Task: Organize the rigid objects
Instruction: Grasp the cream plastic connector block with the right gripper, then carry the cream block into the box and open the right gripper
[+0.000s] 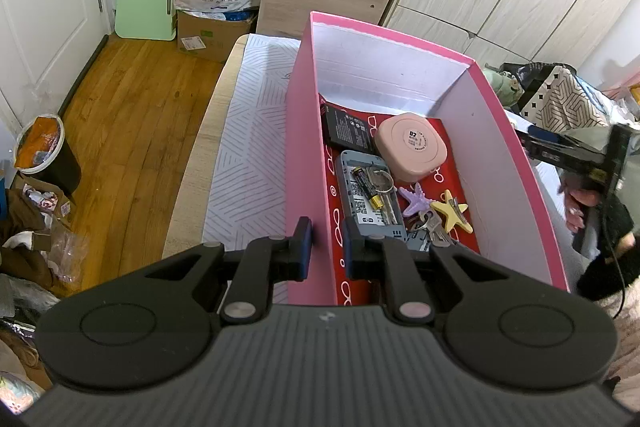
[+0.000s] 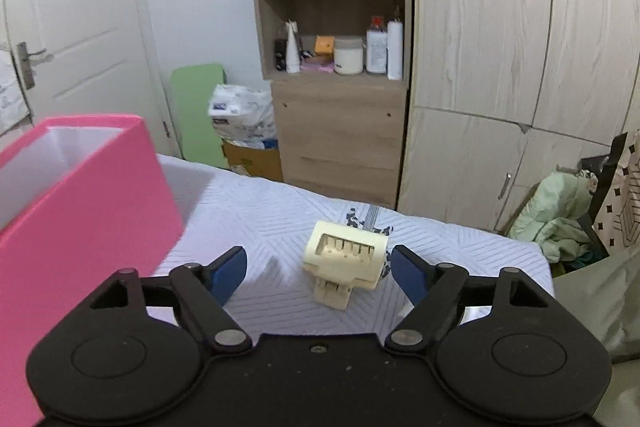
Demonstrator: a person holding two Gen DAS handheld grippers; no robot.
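A pink box [image 1: 308, 131] stands on the white patterned table cover [image 1: 256, 131]. My left gripper [image 1: 327, 247] is shut on the box's near left wall, one pad outside and one inside. Inside lie a pink rounded case [image 1: 412, 147], a black battery pack [image 1: 346, 133], a grey device [image 1: 368, 215] with an AA battery [image 1: 366, 185] and a key ring on it, and purple [image 1: 416, 199] and yellow [image 1: 452, 213] starfish clips. My right gripper [image 2: 318, 271] is open low over the cover, and a cream plastic block [image 2: 346, 263] lies between its fingers, untouched. The pink box [image 2: 80, 227] stands to its left.
A person's hand [image 1: 580, 203] holds the other tool at the box's right. Behind the table stand a wooden shelf cabinet [image 2: 332, 131] and wardrobe doors [image 2: 480, 67]. A bin [image 1: 44, 155] and bags sit on the wooden floor to the left. Clothes and a patterned bag [image 2: 560, 215] lie at the right.
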